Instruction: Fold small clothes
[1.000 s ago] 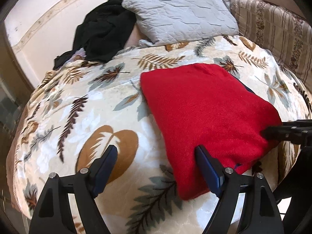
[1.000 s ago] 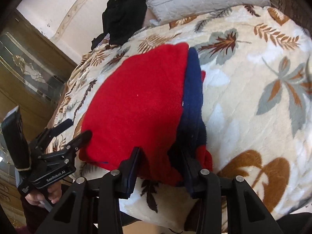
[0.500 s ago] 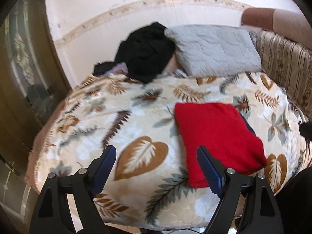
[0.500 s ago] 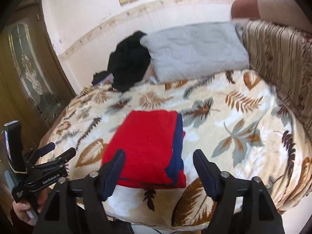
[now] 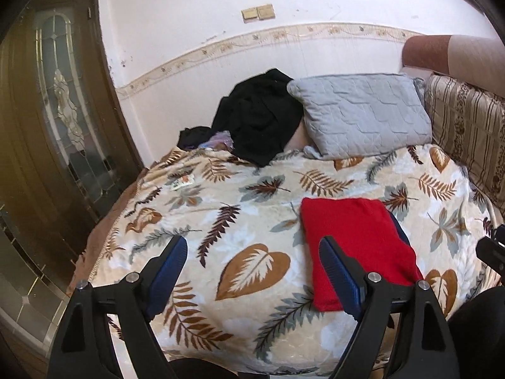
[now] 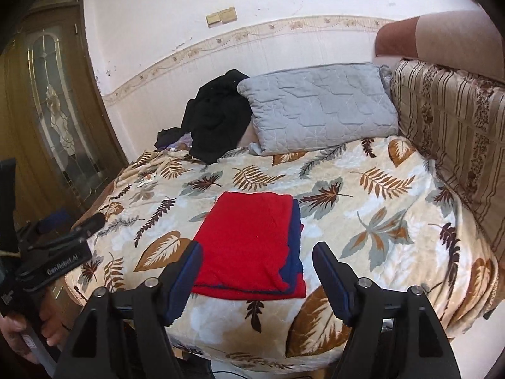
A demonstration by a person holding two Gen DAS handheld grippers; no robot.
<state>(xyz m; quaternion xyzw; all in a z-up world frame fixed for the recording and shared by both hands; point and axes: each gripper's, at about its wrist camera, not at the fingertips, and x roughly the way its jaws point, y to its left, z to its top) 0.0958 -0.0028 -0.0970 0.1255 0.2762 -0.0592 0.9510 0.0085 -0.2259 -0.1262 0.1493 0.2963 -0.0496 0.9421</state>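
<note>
Right wrist view: a folded red garment (image 6: pixel 246 243) with a blue layer showing along its right edge lies flat on the leaf-print blanket (image 6: pixel 378 221).
Both the right gripper (image 6: pixel 257 271) and the left gripper (image 5: pixel 252 262) hang above the bed with jaws wide and nothing between them, clear of the cloth. A grey pillow (image 6: pixel 318 107) and a heap of black clothing (image 6: pixel 217 117) sit at the head of the bed.

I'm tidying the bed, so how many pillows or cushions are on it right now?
2: a grey quilted pillow at the head by the wall, and a striped brown cushion along the right side. The black clothes pile may hide more.
</note>
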